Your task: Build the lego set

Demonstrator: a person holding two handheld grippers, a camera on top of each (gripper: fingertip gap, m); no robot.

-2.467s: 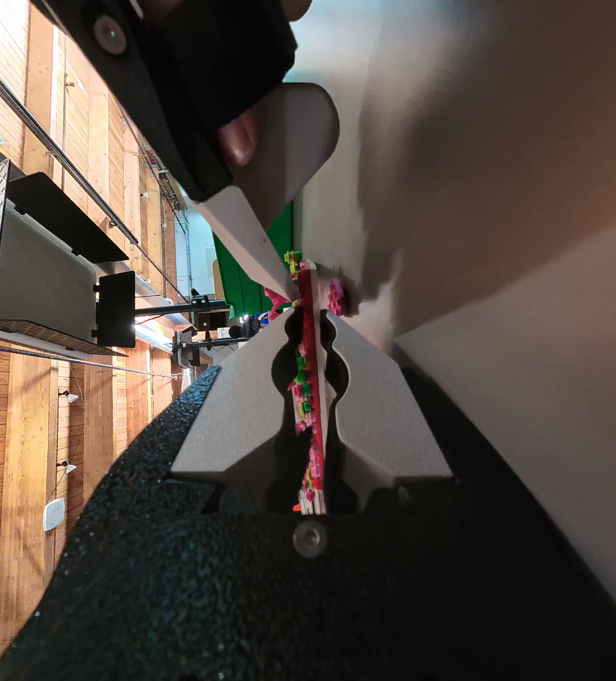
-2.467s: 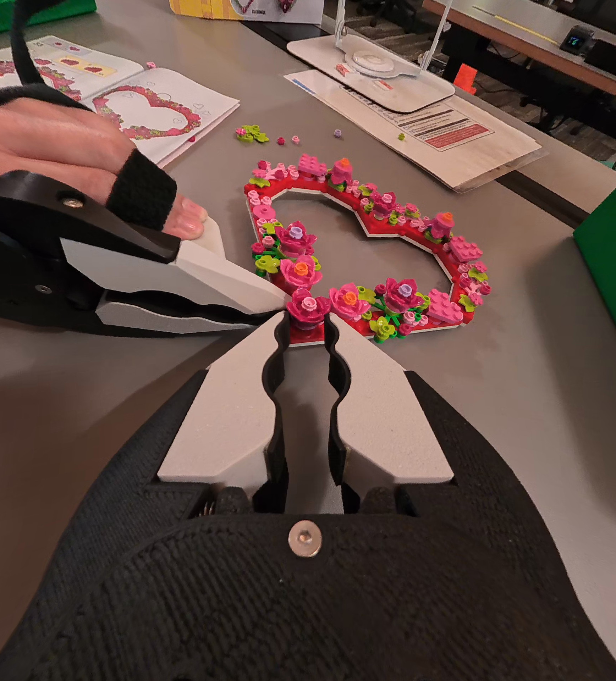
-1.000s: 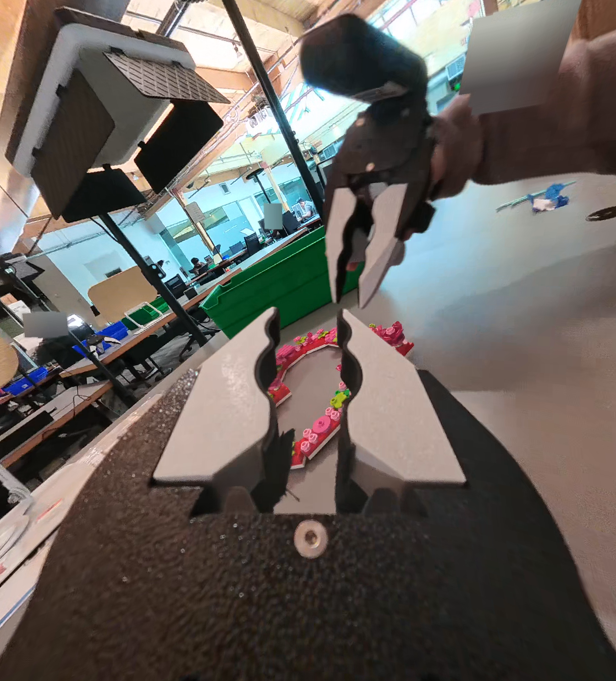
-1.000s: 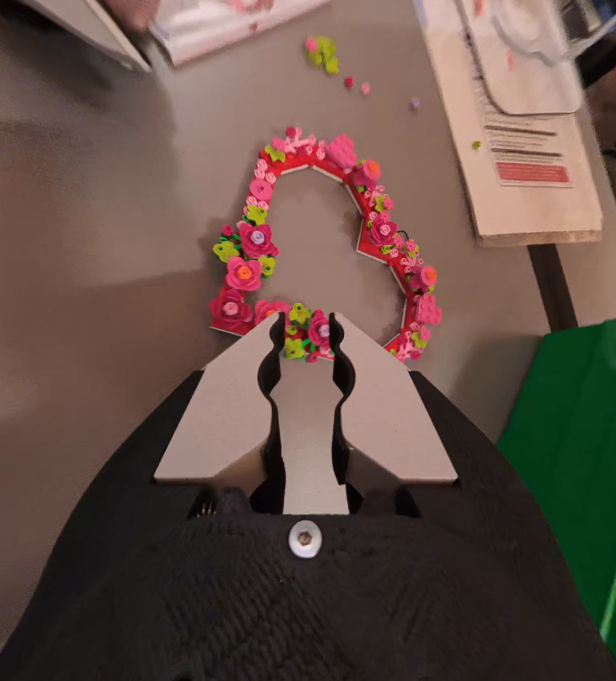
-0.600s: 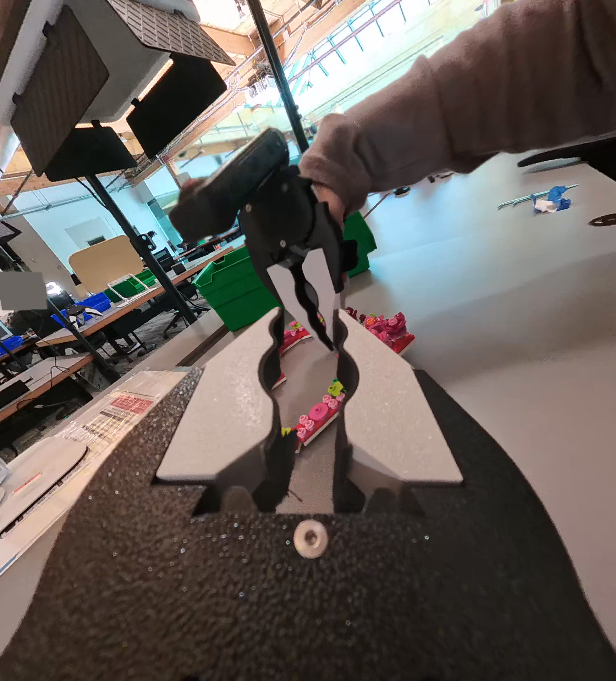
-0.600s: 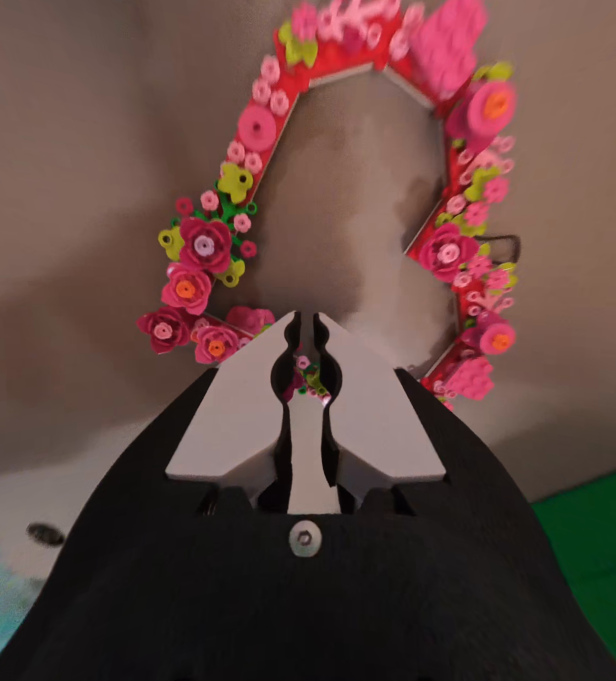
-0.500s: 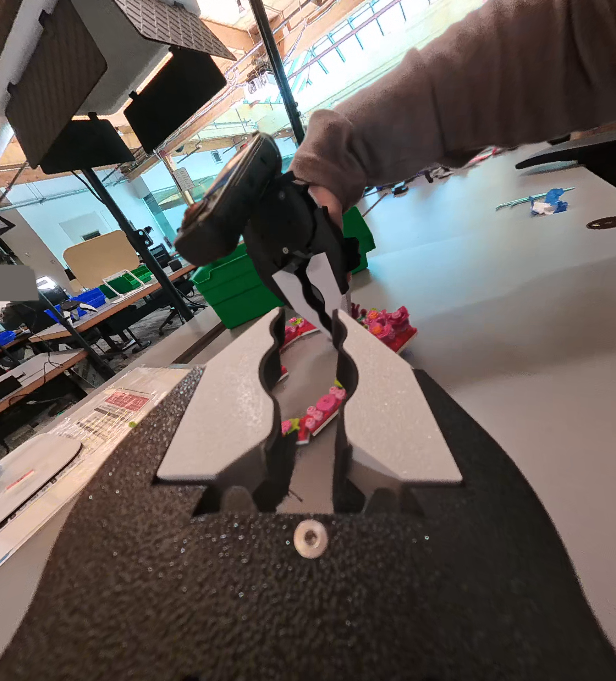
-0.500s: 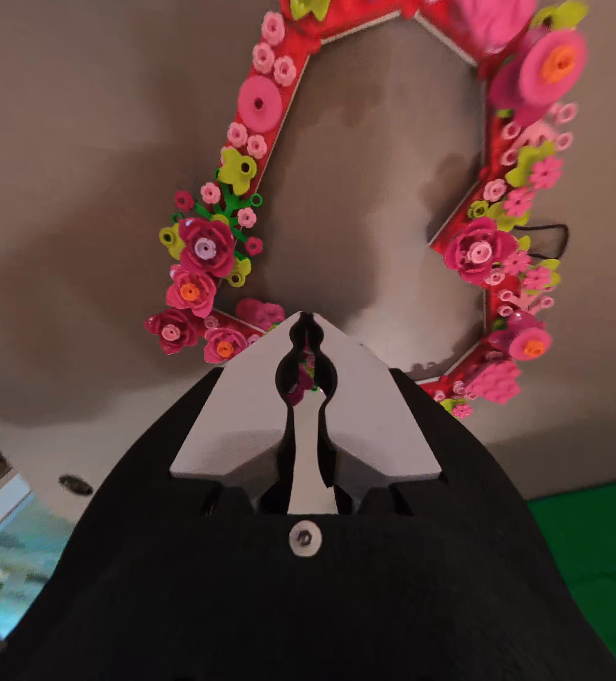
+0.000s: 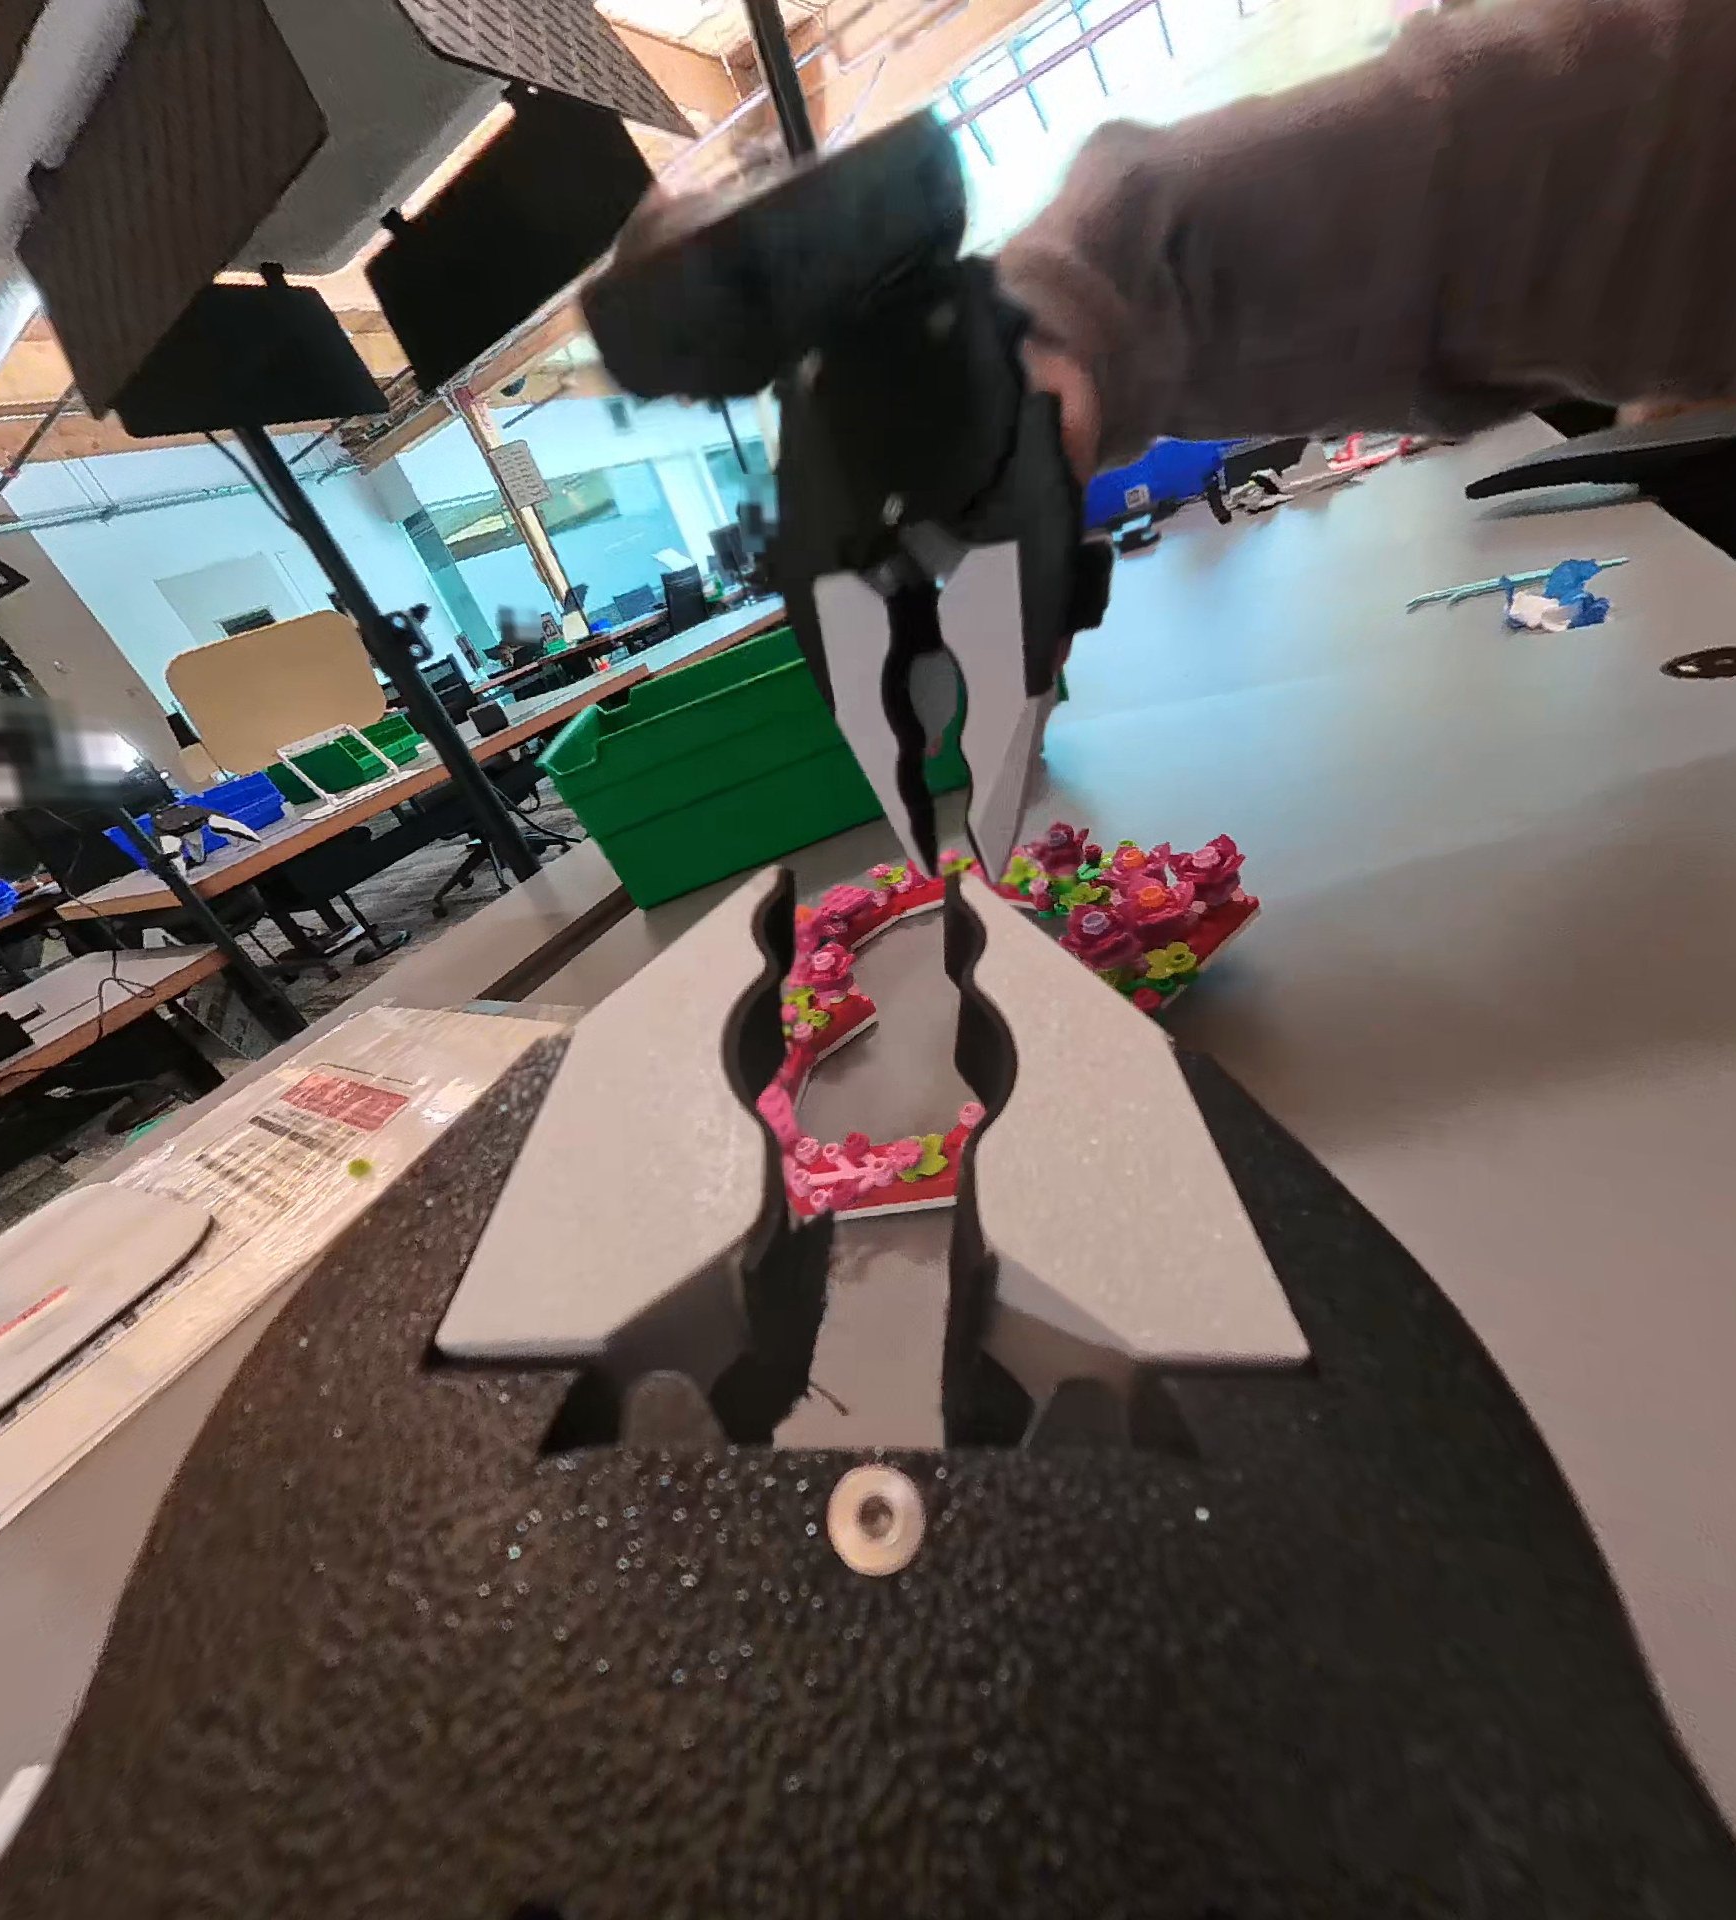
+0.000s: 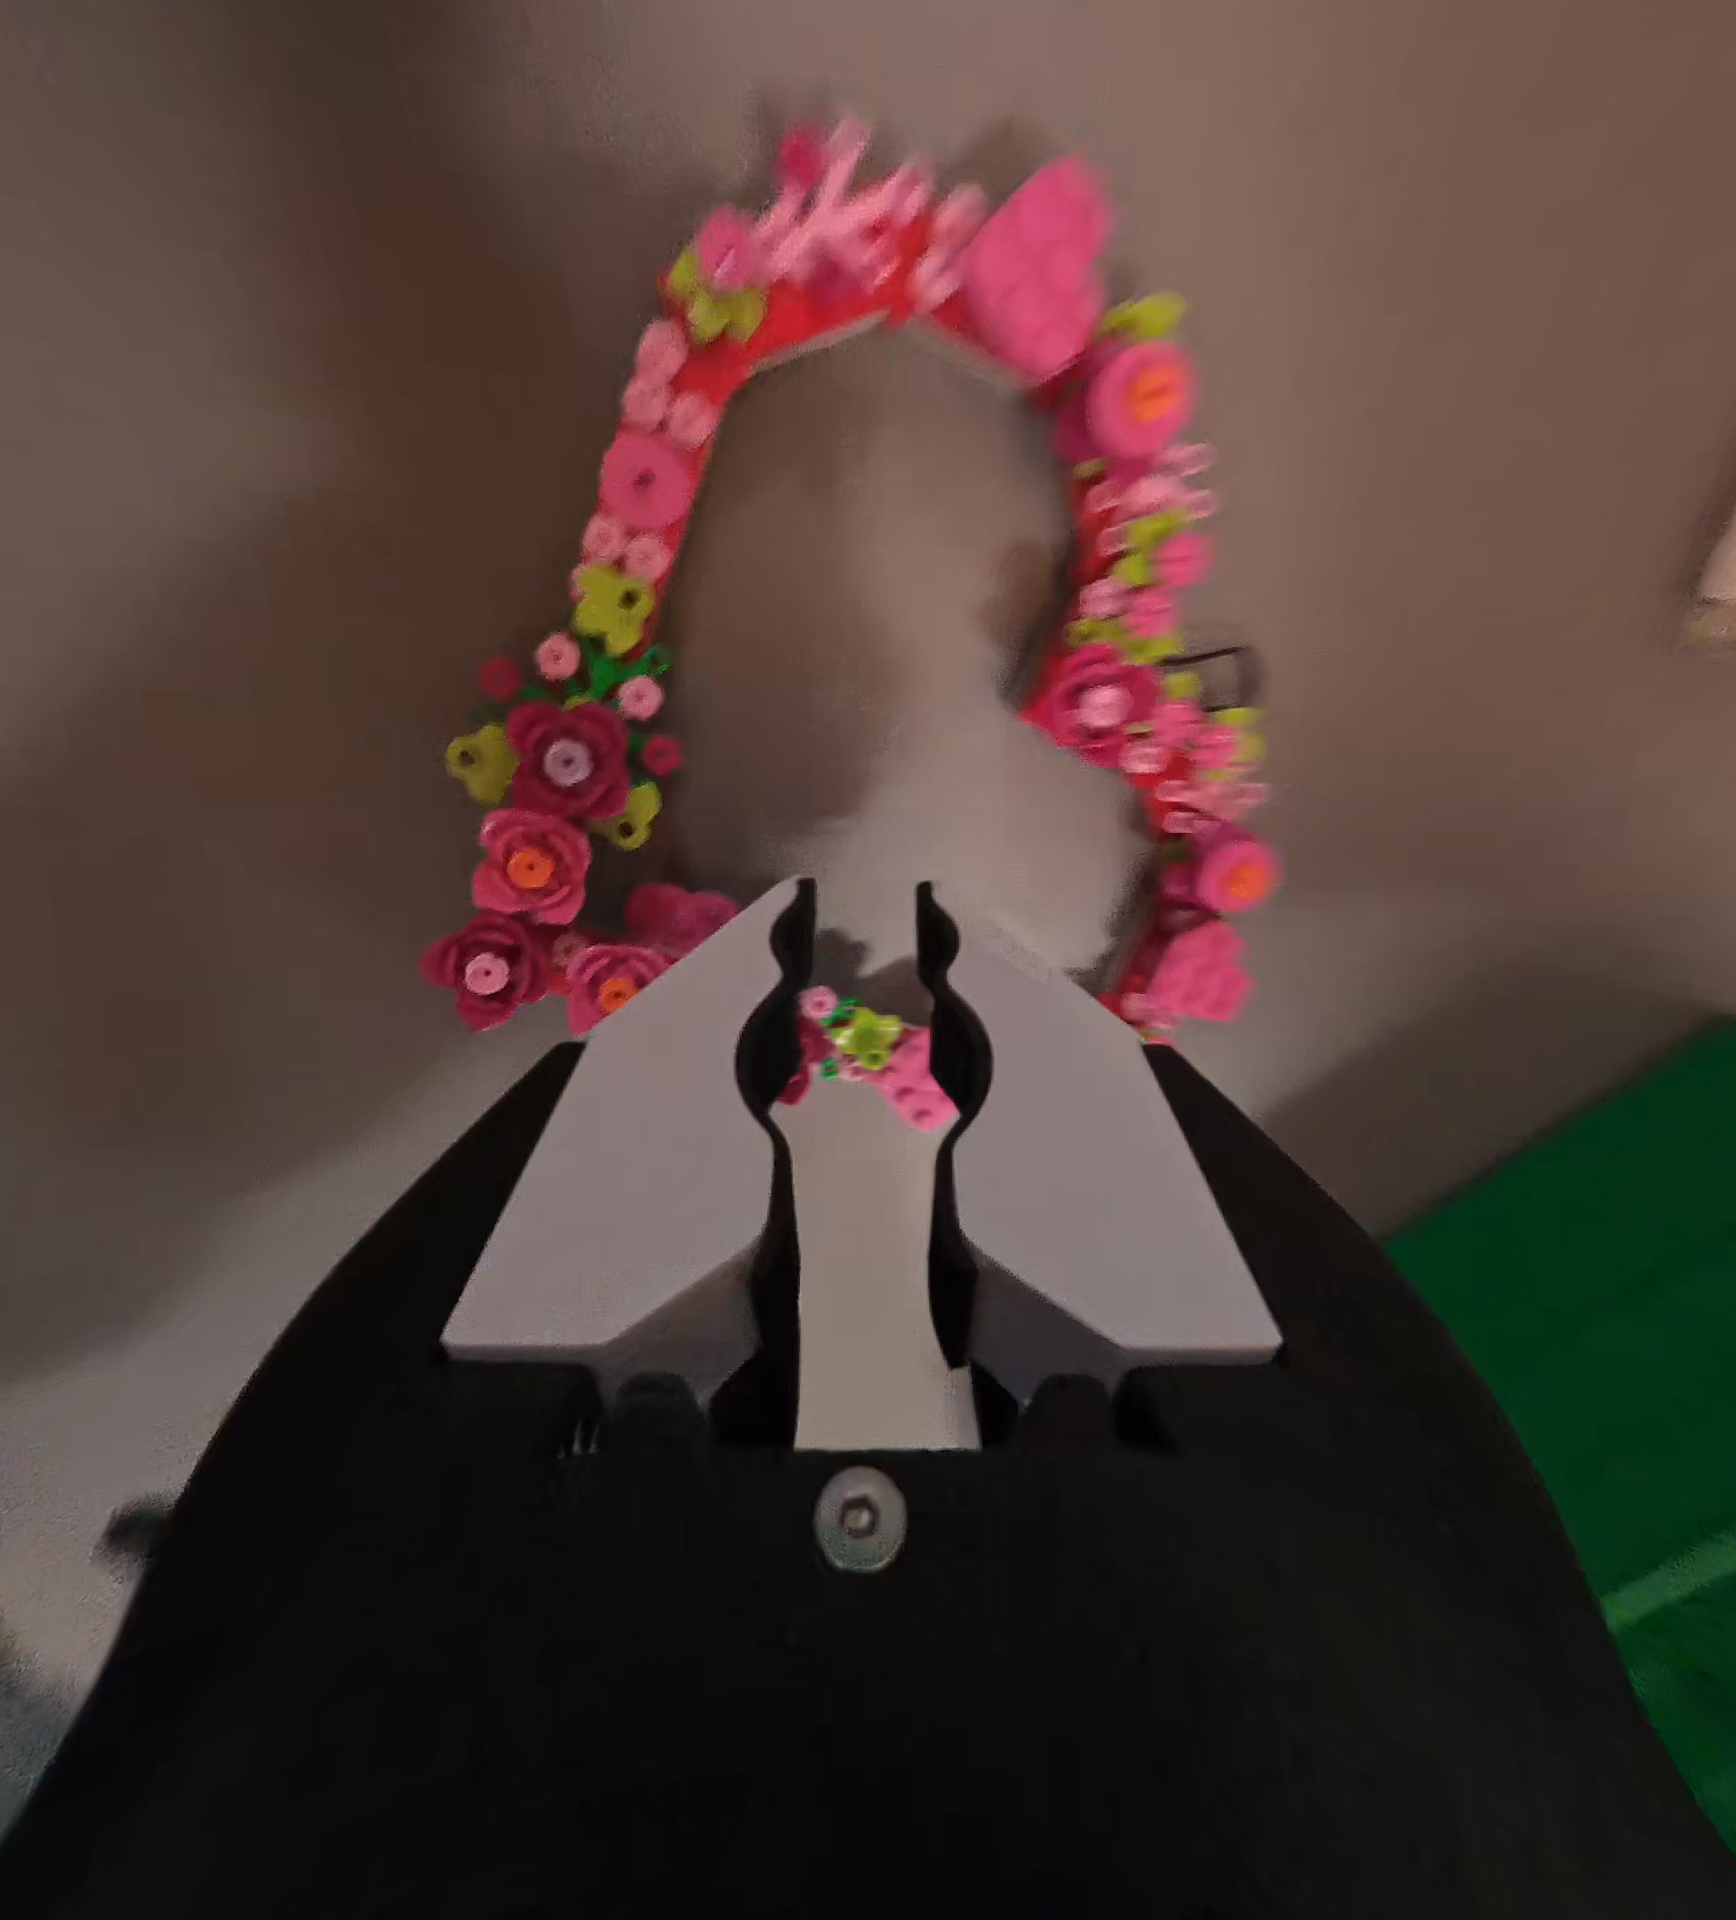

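Observation:
The red heart-shaped lego frame (image 9: 1144, 914), covered with pink roses and lime leaves, lies flat on the grey table (image 9: 1466, 935). My left gripper (image 9: 869, 894) is open and empty, low over the table. The near part of the heart shows between its fingers. My right gripper (image 9: 952, 857) points down at the heart's far rim, held by a hand in a brown sleeve. In the right wrist view the heart (image 10: 646, 488) is seen from above. The right gripper (image 10: 864, 888) is open over the heart's near rim. A lime leaf and a pink brick (image 10: 879, 1049) show between its fingers.
A green bin (image 9: 718, 769) stands beyond the heart and also shows in the right wrist view (image 10: 1622, 1299). A plastic-covered printed sheet (image 9: 324, 1112) with a white stand base (image 9: 64, 1257) lies to the left. Black stand poles and other desks are behind.
The left gripper let go of the heart, which now lies flat. The right gripper swung over it, closed almost shut at the near rim, and has now opened again.

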